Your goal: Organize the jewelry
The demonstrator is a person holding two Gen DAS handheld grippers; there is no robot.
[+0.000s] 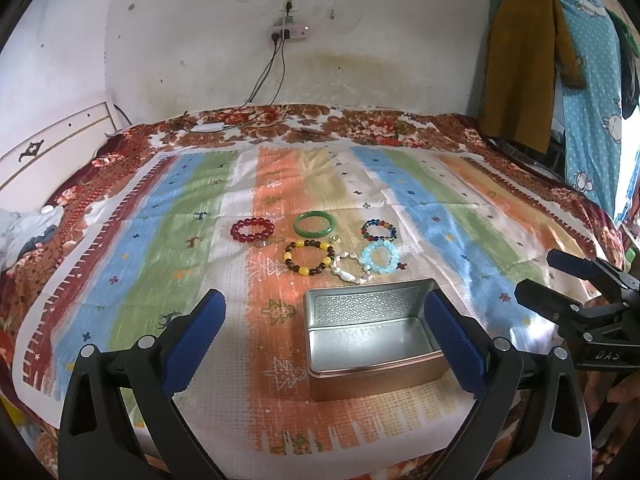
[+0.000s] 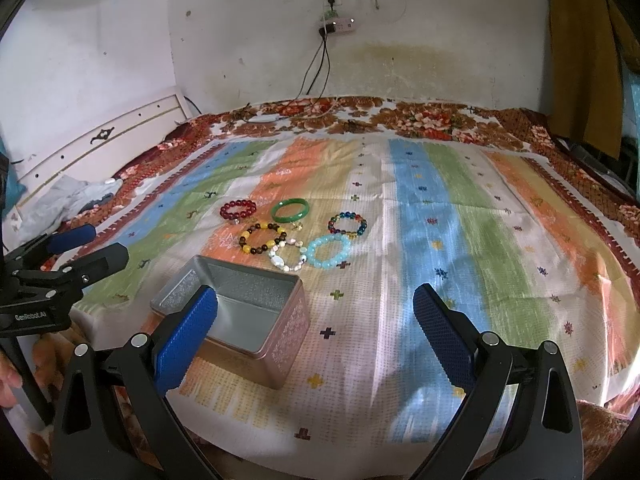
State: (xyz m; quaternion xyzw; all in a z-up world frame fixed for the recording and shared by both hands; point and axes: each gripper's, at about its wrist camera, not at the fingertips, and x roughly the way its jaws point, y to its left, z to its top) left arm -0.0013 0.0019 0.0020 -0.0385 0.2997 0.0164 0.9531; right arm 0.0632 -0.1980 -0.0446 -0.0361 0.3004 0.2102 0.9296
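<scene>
An open, empty metal tin sits on the striped cloth. Beyond it lie a red bead bracelet, a green bangle, a yellow-and-brown bead bracelet, a multicoloured bead bracelet, a pale blue bead bracelet and a white pearl bracelet. My left gripper is open and empty, hovering over the tin's near side. My right gripper is open and empty, right of the tin.
The striped cloth covers a floral bed sheet. A wall with a power strip and cables stands behind. Crumpled clothes lie at the left edge. Hanging garments are at the far right.
</scene>
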